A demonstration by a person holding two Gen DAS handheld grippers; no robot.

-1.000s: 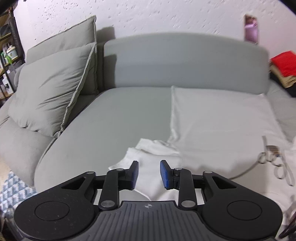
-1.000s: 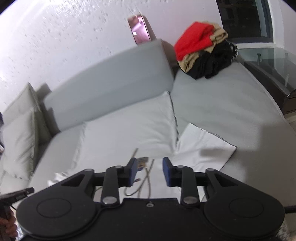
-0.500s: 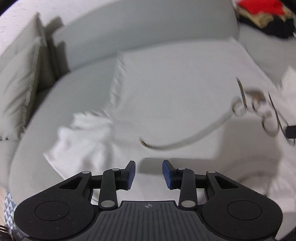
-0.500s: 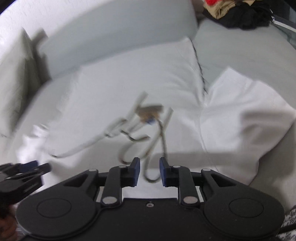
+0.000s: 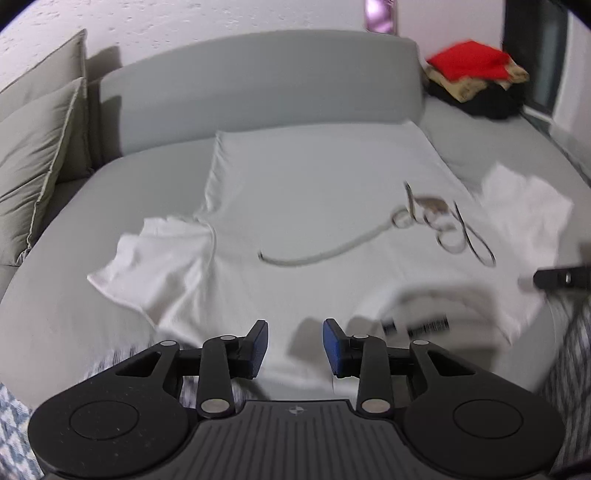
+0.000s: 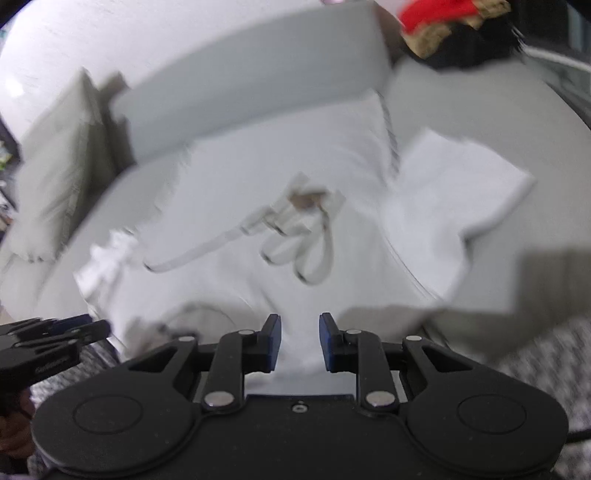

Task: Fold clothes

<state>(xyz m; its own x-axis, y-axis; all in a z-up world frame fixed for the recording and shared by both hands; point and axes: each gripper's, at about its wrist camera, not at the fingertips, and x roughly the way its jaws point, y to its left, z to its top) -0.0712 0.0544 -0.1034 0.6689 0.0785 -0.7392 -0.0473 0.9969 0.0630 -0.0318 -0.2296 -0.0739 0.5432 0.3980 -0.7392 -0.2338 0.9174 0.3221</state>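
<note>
White shirt (image 5: pixel 317 206): soft matt cloth, light creasing at sleeves; printed grey graphic (image 5: pixel 436 221) looks flat, no sheen. Sofa (image 5: pixel 240 92): grey woven upholstery, matt, smooth-ish. Cushions (image 5: pixel 33 147): same matt cloth w/ piped edges. Wall (image 5: pixel 184 26): rough stippled plaster, matt. Left gripper (image 5: pixel 294 345): matt black plastic, ribbed base, silver metal pivot pins, blue rubbery pads. Right gripper (image 6: pixel 300 341): same build. Clothes pile (image 5: pixel 472 77): red, tan, black cloth, matt.
</note>
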